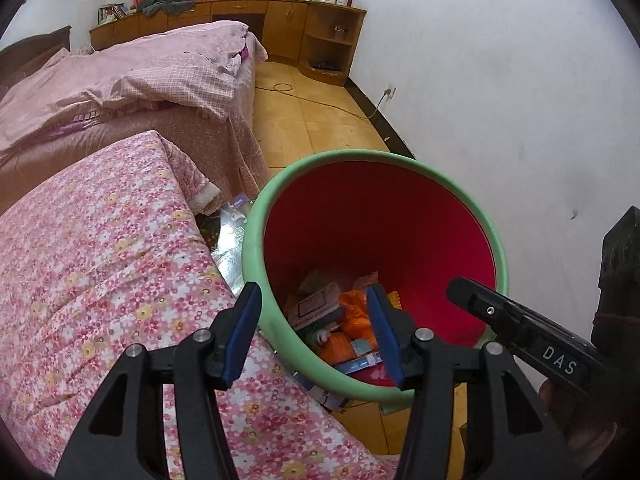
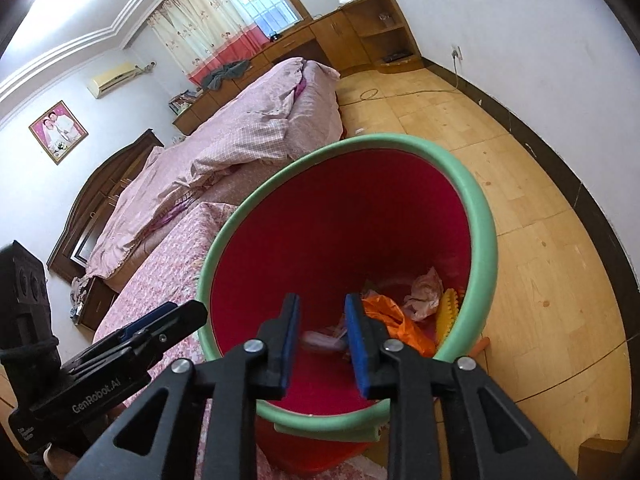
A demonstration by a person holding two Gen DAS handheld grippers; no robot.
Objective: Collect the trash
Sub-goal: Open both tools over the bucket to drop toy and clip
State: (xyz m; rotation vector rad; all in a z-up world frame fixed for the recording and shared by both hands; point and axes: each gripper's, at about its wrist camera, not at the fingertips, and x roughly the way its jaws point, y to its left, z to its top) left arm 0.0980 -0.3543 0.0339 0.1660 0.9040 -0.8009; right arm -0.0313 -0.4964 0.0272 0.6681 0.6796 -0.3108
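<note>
A red bin with a green rim (image 1: 472,196) stands on the floor beside the flowered mattress; it also shows in the right wrist view (image 2: 476,208). Inside lie an orange bag (image 1: 354,312), a small carton (image 1: 316,304) and other scraps; the right wrist view shows the orange bag (image 2: 396,316), crumpled pink paper (image 2: 424,290) and a blurred pinkish scrap (image 2: 322,340) between the fingers, seemingly falling. My left gripper (image 1: 316,328) is open and empty over the bin's near rim. My right gripper (image 2: 322,336) is open above the bin's mouth.
A flowered mattress (image 1: 100,260) lies left of the bin, with a pink-covered bed (image 1: 140,80) behind it. Shiny packaging (image 1: 232,236) lies between mattress and bin. A white wall (image 1: 500,80) is to the right. Wooden floor (image 2: 540,220) and a cable (image 1: 320,100) lie beyond.
</note>
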